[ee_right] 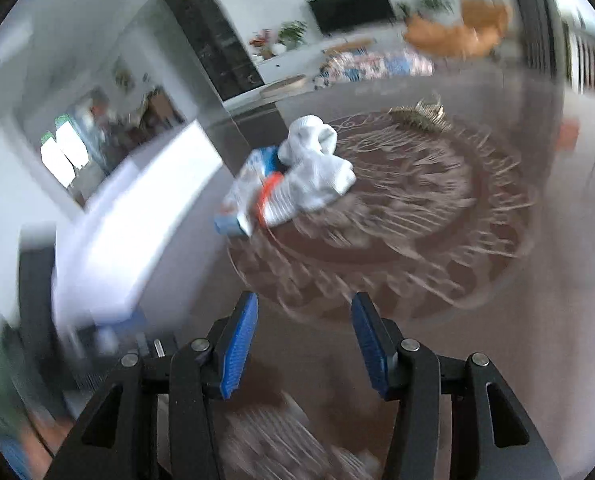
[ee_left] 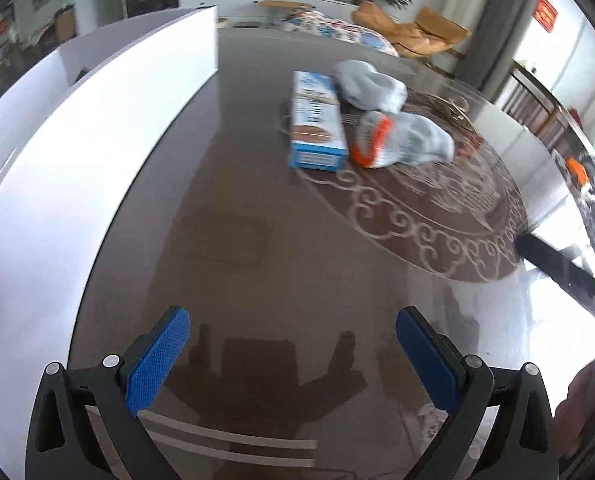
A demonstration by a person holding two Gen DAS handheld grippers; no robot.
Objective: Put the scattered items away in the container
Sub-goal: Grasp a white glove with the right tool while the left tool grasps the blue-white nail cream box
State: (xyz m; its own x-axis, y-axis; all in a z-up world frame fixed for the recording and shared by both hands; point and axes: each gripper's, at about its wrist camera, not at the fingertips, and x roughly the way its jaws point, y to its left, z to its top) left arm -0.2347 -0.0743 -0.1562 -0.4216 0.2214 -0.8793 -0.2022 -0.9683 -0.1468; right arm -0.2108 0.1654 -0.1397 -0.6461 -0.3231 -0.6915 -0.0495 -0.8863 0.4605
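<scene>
Glossy brown glass covers the table (ee_left: 237, 184), mirror-smooth enough to throw back the left gripper's (ee_left: 293, 344) dark outline, and a ring of pale scrollwork (ee_left: 409, 216) curls under the surface toward three o'clock of the left wrist view. The white container (ee_left: 109, 128), flat-walled and matte, runs along the table from nine o'clock up to eleven o'clock, its upright corner edge sharp against the room behind. Between that wall and the scattered items lies a broad bare lane of tabletop reaching from the gripper up past the middle of the view. The items sit at about one o'clock, well apart from the container: a blue and white carton (ee_left: 317, 124) lying flat, a crumpled white sock (ee_left: 371, 86) touching its far end, and a second white sock with an orange band (ee_left: 401, 142) pressed against its right side. The left gripper's blue ribbed pads (ee_left: 159, 364) stand wide with nothing between them. In the blurred right wrist view the right gripper (ee_right: 303, 324) also stands apart and empty over the table, with the carton (ee_right: 245, 196) and the socks (ee_right: 313, 168) heaped at twelve o'clock and the container (ee_right: 137, 220) at nine o'clock
</scene>
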